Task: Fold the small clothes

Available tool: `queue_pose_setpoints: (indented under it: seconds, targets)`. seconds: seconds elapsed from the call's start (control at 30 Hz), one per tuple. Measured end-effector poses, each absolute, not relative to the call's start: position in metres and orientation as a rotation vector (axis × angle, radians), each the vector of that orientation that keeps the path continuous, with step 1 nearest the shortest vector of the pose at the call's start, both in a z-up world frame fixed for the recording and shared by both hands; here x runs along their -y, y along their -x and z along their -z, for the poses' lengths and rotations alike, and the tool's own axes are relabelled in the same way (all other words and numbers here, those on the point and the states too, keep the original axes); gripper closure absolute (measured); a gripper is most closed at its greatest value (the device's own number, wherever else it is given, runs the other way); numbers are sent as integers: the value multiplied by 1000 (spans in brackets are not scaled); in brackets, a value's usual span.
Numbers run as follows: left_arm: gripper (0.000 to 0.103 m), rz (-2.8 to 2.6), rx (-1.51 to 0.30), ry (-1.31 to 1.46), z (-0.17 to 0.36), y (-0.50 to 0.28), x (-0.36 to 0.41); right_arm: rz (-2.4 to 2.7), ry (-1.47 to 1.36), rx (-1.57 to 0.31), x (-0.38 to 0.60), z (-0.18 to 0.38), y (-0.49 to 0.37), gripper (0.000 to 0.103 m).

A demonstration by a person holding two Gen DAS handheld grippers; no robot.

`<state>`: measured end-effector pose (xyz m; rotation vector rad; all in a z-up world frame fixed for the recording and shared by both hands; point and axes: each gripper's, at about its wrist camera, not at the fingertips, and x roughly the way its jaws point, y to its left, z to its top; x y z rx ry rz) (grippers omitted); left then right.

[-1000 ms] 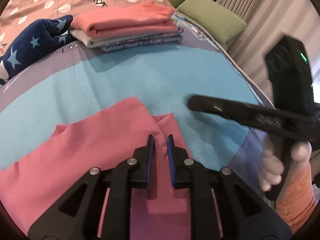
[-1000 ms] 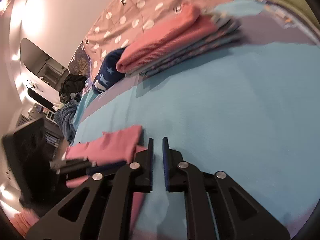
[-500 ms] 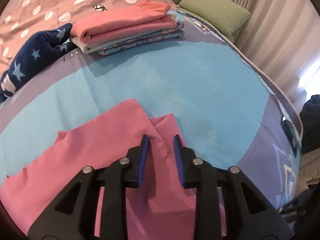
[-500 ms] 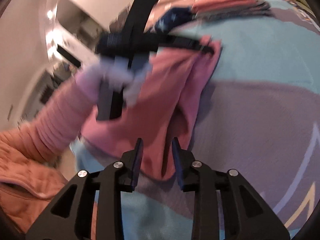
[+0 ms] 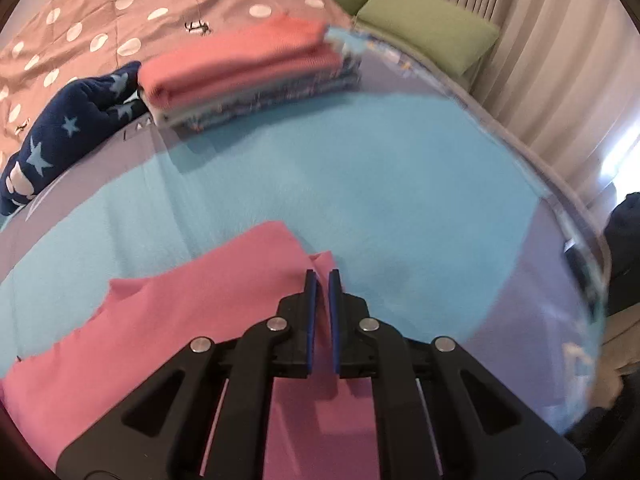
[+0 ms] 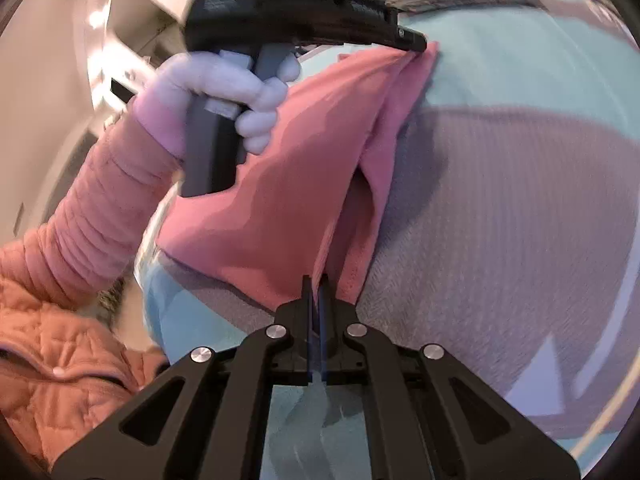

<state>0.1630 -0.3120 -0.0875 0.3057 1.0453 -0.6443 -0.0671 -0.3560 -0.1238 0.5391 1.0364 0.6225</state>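
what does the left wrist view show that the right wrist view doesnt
Only the left wrist view shows the navy star-patterned garment, the green cushion and the pale curtains.

Only the right wrist view shows the left hand in its pale glove, the quilted orange jacket sleeve, and the right gripper shut on a near edge of the pink cloth.

Both show the pink cloth, the left gripper pinching its far corner, the stack of folded clothes and the blue blanket.
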Motion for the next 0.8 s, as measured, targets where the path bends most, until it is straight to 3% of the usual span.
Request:
queue_pose_setpoints:
  seconds: [0.13, 0.2, 0.27, 0.37, 0.5, 0.63, 0.67, 0.73, 0.8]
  targets:
    - [90, 660, -1010, -292, 84, -158, 305, -581, -575, -1033, 368, 122, 75, 100]
    - [58, 629, -973, -289, 67, -153, 294, -548, -555, -1028, 373, 117, 80, 95]
    - [55, 606, -893, -287, 48, -146, 279, -482, -508, -1002, 378, 106, 84, 79]
    - [46, 572, -806, -255, 19, -132, 241, -484, -506, -915, 377, 85, 88, 79]
    - [44, 535, -794, -197, 5, -108, 182, -511, -437, -867, 349, 70, 74, 79]
    - [44, 467, -862, -195, 29, -70, 123, -466, -365, -969, 323, 88, 56, 79]
    - [44, 440, -889, -184, 38, -60, 106, -411, -323, -1017, 320, 99, 54, 80]
    - [44, 407, -967, -156, 63, -44, 77, -365, -300, -1019, 324, 115, 55, 91]
    - [44, 406, -968, -140, 79, -29, 59, -356, -330, -1021, 328, 118, 55, 92]
